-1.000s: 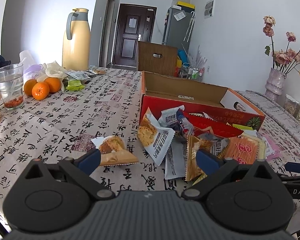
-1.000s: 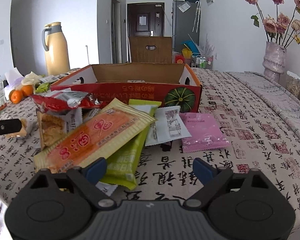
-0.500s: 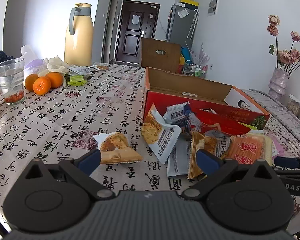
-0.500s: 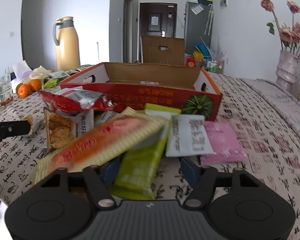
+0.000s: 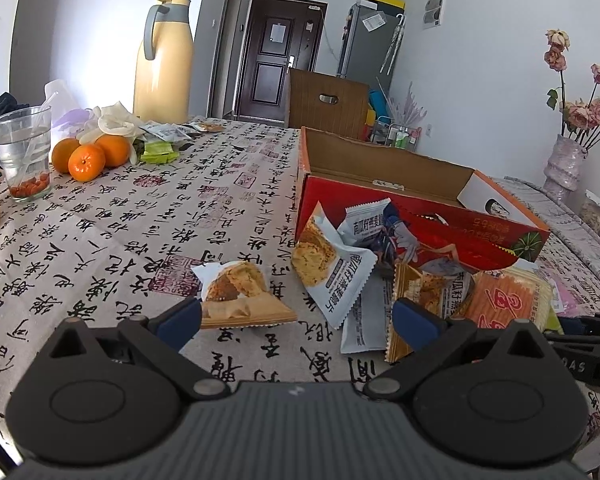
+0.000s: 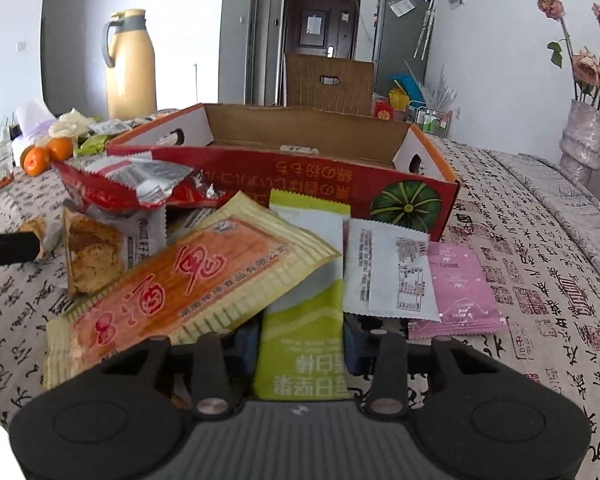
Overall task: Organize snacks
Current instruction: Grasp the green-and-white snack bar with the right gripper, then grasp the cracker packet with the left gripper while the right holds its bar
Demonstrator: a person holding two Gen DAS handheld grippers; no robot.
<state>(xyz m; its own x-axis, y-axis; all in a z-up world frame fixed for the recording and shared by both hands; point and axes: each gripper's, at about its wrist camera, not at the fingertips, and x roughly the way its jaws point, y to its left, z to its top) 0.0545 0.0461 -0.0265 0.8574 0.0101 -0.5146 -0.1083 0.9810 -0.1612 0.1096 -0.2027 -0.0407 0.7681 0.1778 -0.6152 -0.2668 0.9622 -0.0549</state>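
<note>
The right gripper [image 6: 300,340] has just closed its fingers on the green packet [image 6: 302,320], ready for boxing; the left gripper [image 5: 296,316] hangs open.

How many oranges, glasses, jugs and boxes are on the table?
Oranges: 3
Glass: 1
Jug: 1
Box: 1
Total: 6
</note>
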